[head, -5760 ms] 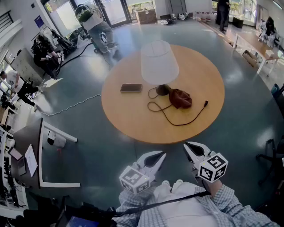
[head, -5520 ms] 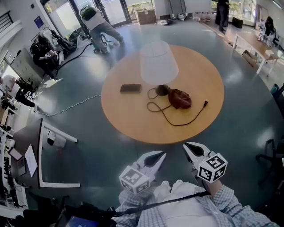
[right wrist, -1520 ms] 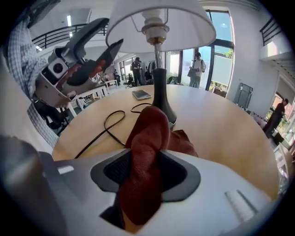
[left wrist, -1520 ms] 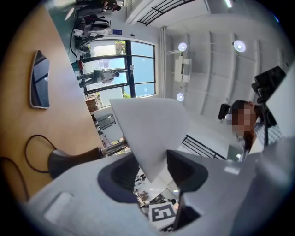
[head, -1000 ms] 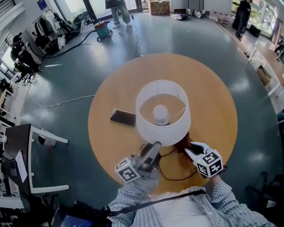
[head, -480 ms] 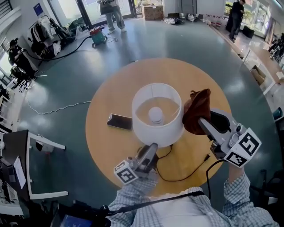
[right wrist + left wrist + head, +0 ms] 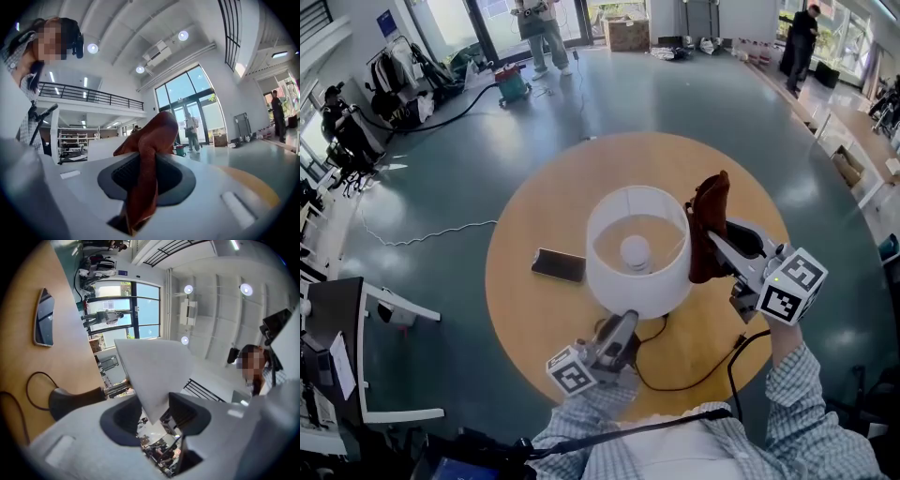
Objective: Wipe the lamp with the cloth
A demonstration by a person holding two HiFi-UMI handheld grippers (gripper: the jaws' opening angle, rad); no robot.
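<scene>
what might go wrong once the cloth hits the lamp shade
The left gripper pinches only the thin lower rim of the lampshade, so a hard push from the cloth in the right gripper may dent or tip it. The loose cord lies beside the right forearm and could snag.

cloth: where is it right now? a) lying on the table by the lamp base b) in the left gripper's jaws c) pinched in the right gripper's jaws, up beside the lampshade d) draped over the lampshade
c: the right gripper view shows the cloth pinched between the jaws of the right gripper, and the head view shows it raised beside the lampshade.
</scene>
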